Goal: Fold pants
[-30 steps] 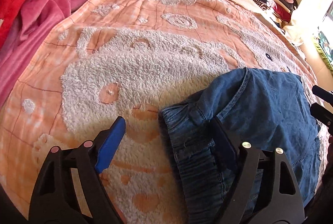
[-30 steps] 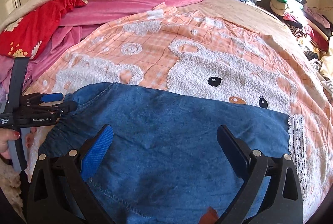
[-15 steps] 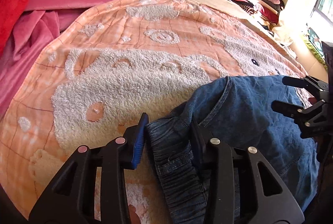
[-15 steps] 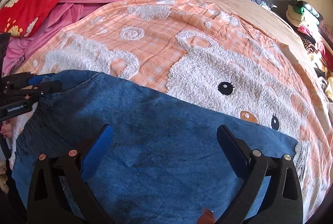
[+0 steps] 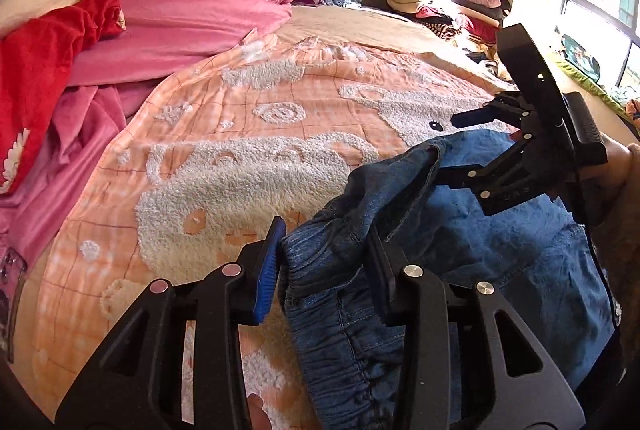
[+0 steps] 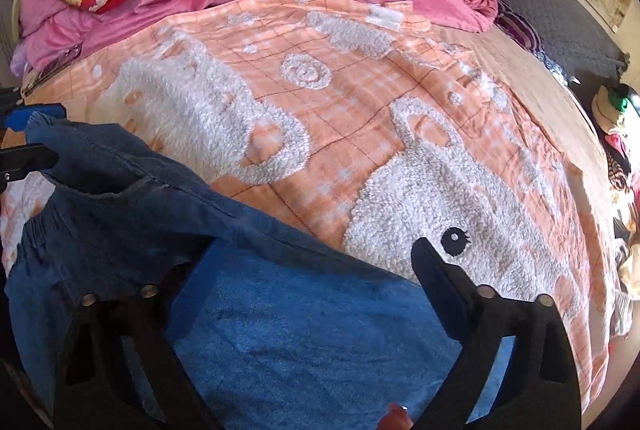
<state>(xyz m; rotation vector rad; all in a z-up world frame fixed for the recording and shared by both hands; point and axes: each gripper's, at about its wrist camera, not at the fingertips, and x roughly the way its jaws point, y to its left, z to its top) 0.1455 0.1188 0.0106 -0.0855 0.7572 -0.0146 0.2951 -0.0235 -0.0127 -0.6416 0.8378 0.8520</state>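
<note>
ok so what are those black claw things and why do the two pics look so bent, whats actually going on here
No robot here: a person holds a hand-operated clamp in each hand, each with a wide-angle camera looking along its fingers, hence the bending. One picture is from the left gripper, which pinches the gathered waistband of the blue denim pants. The other is from the right gripper, whose jaws are closing with denim between them, not yet clamped. The pants lie on an orange blanket on a bed, beside pink bedding.

The left gripper has closed on the waistband of the pants and lifted it off the blanket; the right gripper, wide open before, is closing, one finger slipped under the raised denim
</note>
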